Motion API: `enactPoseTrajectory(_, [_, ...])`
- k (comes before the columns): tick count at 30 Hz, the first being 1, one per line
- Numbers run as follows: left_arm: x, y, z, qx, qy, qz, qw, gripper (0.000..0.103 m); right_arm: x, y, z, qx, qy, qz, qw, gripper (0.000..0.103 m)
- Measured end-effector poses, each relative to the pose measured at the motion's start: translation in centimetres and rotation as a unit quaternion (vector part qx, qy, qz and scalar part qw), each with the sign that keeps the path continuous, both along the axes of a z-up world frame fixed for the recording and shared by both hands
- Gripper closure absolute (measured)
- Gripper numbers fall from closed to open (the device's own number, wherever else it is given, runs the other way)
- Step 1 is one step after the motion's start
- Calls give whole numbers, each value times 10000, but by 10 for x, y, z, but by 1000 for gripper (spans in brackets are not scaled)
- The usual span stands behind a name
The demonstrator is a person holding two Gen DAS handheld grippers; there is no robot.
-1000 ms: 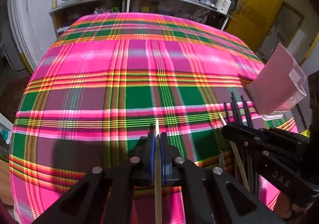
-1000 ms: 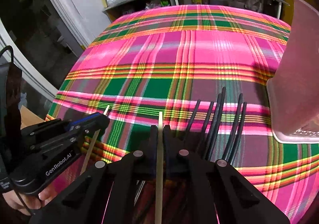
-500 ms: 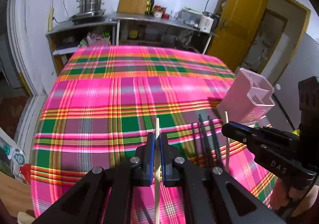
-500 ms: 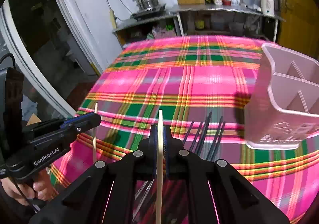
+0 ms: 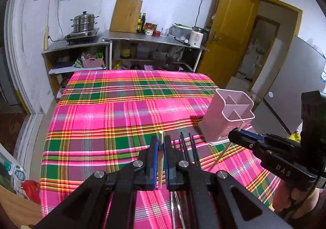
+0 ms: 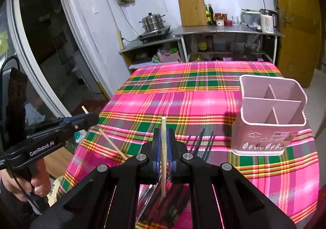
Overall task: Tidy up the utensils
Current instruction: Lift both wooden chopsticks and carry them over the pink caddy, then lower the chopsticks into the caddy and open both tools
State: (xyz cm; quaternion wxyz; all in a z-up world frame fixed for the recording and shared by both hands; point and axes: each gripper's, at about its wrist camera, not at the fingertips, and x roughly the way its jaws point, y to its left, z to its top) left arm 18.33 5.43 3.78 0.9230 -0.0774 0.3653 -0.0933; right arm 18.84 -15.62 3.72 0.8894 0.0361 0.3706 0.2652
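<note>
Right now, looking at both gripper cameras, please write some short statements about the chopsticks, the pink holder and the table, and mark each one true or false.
1. The left gripper is shut on a wooden chopstick. True.
2. The right gripper is open and holds nothing. False: it is shut on a wooden chopstick.
3. The pink holder stands upright on the tablecloth. True.
4. The holder is full of chopsticks. False: the compartments that show are empty.
5. Black chopsticks lie on the cloth. True.

Black left gripper (image 5: 160, 143) and right gripper (image 6: 163, 137), blue finger pads (image 5: 155, 159), silver screws, white "GenRobot.AI" and "DAS" lettering, black cable
</note>
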Motion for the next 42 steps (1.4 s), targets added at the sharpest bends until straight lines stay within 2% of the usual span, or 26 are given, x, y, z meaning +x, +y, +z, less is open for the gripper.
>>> enactPoseTrajectory(7, [5,-13,16,-162,-40,-186,9997,98,-5,-18,15,70,-153,-128,9998,97])
enactPoseTrajectory(17, [37,-68,38,-423,-106,-768,9961,98,1,-71,43,117,-390,-677,9969,97])
enactPoseTrajectory(23, [64,-97,61,-717,-322,-1033,9915,98,16,-109,64,242,-578,-1109,9919,97])
enactPoseTrajectory(32, [106,-122,93,-987,-703,-1092,9866,98,48,-145,92,474,-938,-1498,9831,97])
enactPoseTrajectory(36, [124,-132,88,-950,-715,-1056,9873,98,64,-152,91,532,-970,-1591,9810,97])
enactPoseTrajectory(42, [148,-143,53,-879,-416,-1053,9897,98,87,-151,62,468,-686,-1623,9832,97])
